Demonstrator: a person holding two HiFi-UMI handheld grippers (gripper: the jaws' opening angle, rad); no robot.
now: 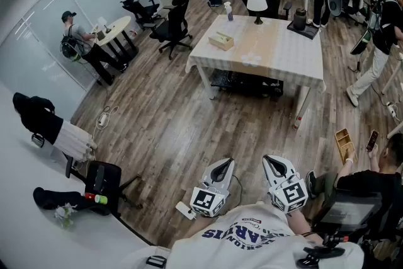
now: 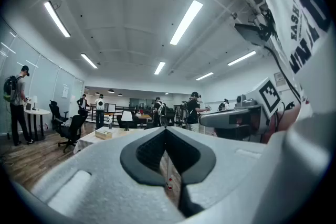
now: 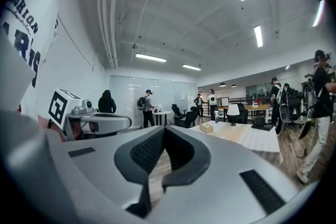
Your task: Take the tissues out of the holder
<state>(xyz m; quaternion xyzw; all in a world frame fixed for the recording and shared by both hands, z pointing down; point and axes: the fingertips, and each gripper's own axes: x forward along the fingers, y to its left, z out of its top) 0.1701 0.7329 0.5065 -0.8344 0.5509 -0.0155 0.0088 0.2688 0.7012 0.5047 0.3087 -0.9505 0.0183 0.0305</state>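
Beige tissue holder (image 1: 221, 41) on far table (image 1: 296, 63), chair (image 1: 175, 27) beside, left gripper (image 1: 224, 164) and right gripper (image 1: 272, 161) jaws clenched

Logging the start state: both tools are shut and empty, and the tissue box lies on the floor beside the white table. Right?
No: the tissue box sits on the white table, not the floor; the head view shows it. The left tool and right tool are shut and empty.

The left gripper (image 1: 221, 168) and right gripper (image 1: 275, 165) are held level and side by side, close in front of the person's chest, a little apart. Both point forward. Each gripper's jaws are closed tip to tip, with nothing between them (marker cubes face up).
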